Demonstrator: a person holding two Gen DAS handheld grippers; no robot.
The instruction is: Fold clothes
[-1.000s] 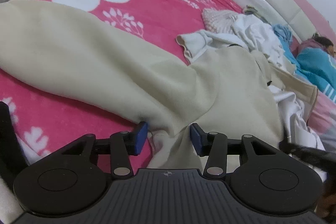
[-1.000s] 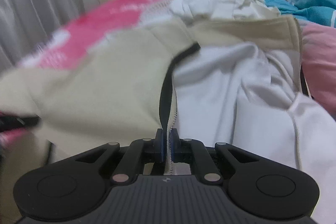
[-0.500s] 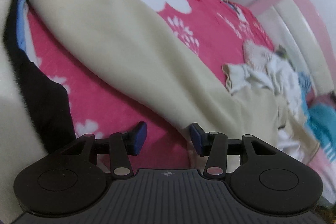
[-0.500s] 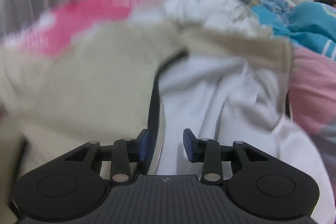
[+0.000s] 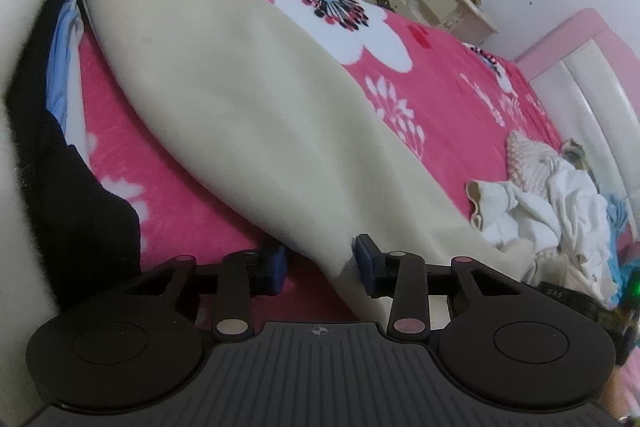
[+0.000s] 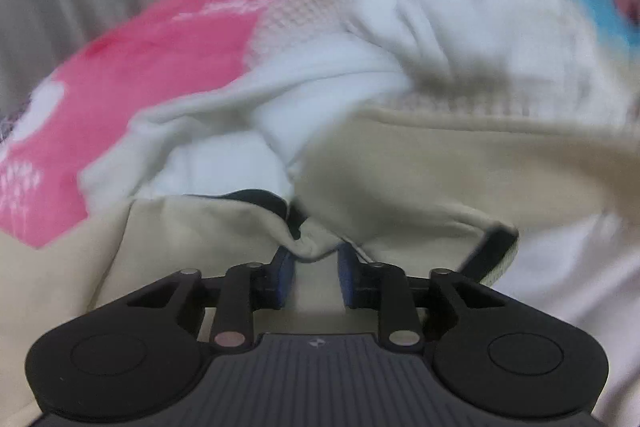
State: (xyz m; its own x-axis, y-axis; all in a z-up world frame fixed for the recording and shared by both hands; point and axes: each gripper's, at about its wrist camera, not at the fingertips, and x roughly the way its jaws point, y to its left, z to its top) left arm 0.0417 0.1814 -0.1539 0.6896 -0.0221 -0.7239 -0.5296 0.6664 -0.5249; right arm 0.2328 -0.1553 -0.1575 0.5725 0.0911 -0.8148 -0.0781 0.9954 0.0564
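Cream garment (image 5: 256, 115) edge lies between both closing jaw pairs: left hand-held gripper (image 5: 320, 265) partly open, right hand-held gripper (image 6: 314, 273) narrow.

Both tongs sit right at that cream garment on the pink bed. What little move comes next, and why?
Probably finishing both pinches. The left tongs are closing with the cream garment edge between the pads, not yet squeezed. The right tongs are closing around a small fold of the same cloth, near its dark trim. Once both hold, the garment could be lifted and folded.
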